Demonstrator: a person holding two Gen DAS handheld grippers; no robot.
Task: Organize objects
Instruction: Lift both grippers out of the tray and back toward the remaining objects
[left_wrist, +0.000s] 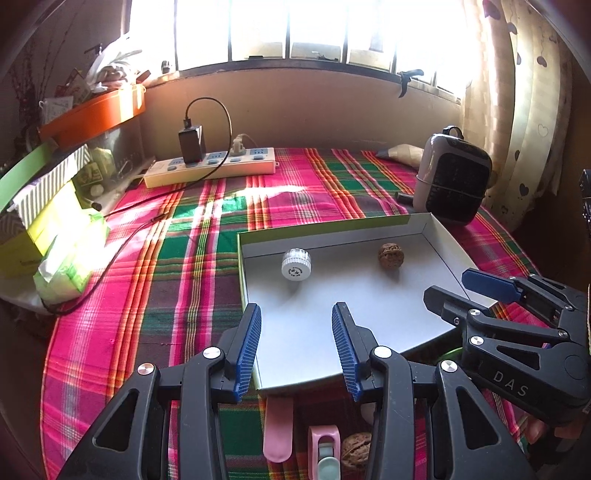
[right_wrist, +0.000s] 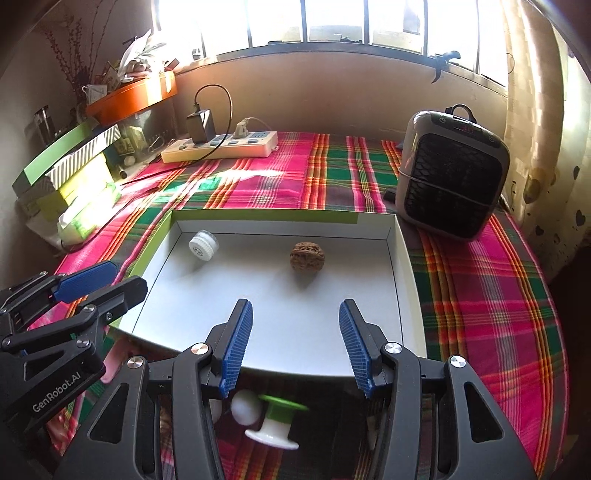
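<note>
Left gripper (left_wrist: 296, 349) and right gripper (right_wrist: 296, 345) are hovering wide and empty over the tray (right_wrist: 402, 243). Walnut (right_wrist: 307, 257) and white cap (right_wrist: 202, 245) are lying inside; spool (right_wrist: 277, 424), white ball (right_wrist: 245, 406), second walnut (left_wrist: 355, 449) and pink pieces (left_wrist: 279, 430) are waiting just outside its near edge.

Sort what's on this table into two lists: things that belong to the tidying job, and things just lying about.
Job:
- white box tray
- walnut in tray
- white cap in tray
- second walnut, pink stick, pink clip, outside the tray
- green-and-white spool, white ball, outside the tray

Lying about:
- power strip
- heater
- stacked boxes
- orange tray
</note>
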